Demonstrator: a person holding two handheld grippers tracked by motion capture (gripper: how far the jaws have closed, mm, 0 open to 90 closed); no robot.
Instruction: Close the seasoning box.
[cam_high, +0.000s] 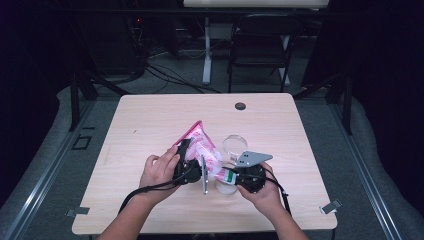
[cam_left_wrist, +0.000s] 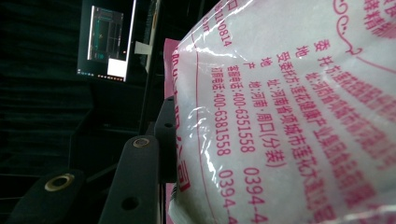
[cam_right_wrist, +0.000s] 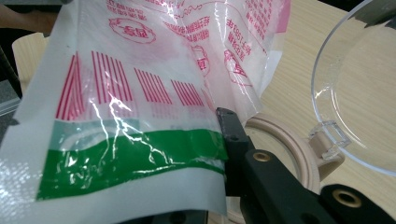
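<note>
Pale wood of the table (cam_high: 150, 125) spreads under my work. Above it I hold the pink-printed bag (cam_high: 202, 145) tilted over the open jar (cam_high: 226, 186), its clear lid (cam_high: 234, 144) hinged back. My left gripper (cam_high: 186, 165) clamps the bag's full body half-closed; my right gripper (cam_high: 239, 176) pinches its green-banded end tight. Pouring, I judge, is barely begun; most remains inside.
</note>
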